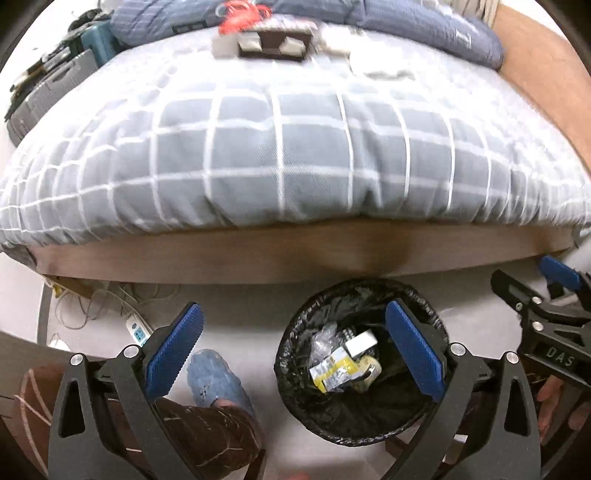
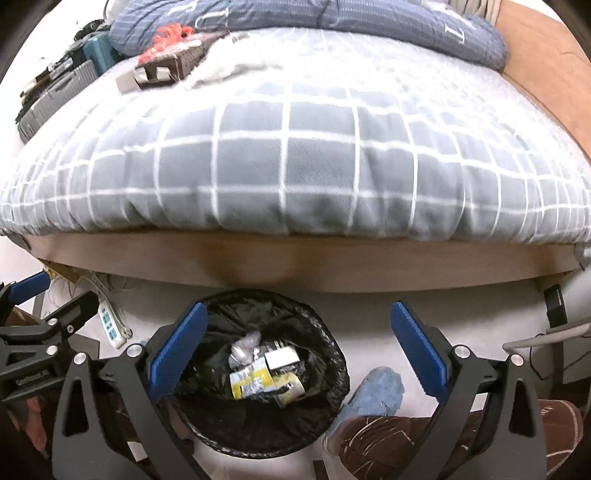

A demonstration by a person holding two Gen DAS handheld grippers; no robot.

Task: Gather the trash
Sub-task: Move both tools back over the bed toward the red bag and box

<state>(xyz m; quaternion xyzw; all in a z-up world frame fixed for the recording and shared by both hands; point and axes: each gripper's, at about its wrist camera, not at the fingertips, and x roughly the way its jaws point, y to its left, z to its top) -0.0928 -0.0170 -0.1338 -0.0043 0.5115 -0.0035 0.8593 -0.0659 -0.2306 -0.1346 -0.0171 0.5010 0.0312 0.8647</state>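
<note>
Trash on bed: I see a brown box (image 2: 170,62) with pale blocks at its open end, a red wrapper (image 2: 166,37) on top of it and a white crumpled sheet (image 2: 229,70) just beside, all at the far side of the bed (image 2: 295,166), against the pillow (image 2: 332,18).
Trash bin: the black-lined bin (image 2: 332,354) stands on the floor at the bed's near edge, with yellow and white packets (image 2: 255,380) lying in it.
Left gripper (image 1: 291,354): fingers spread wide, holding nothing; it hangs over the bin's left rim.
Right gripper (image 2: 295,354): fingers spread wide, empty, over the bin's right rim.
Key relation: the remaining trash lies straight ahead and well apart from both grippers, across the whole checked duvet. In the right view it sits up and to the left; in the left view it is nearly dead centre, so I judge my left nearer in line.
Box axis: runs roughly away from me, slightly slanted.
Next step, as I judge: reach forward over the bed.
</note>
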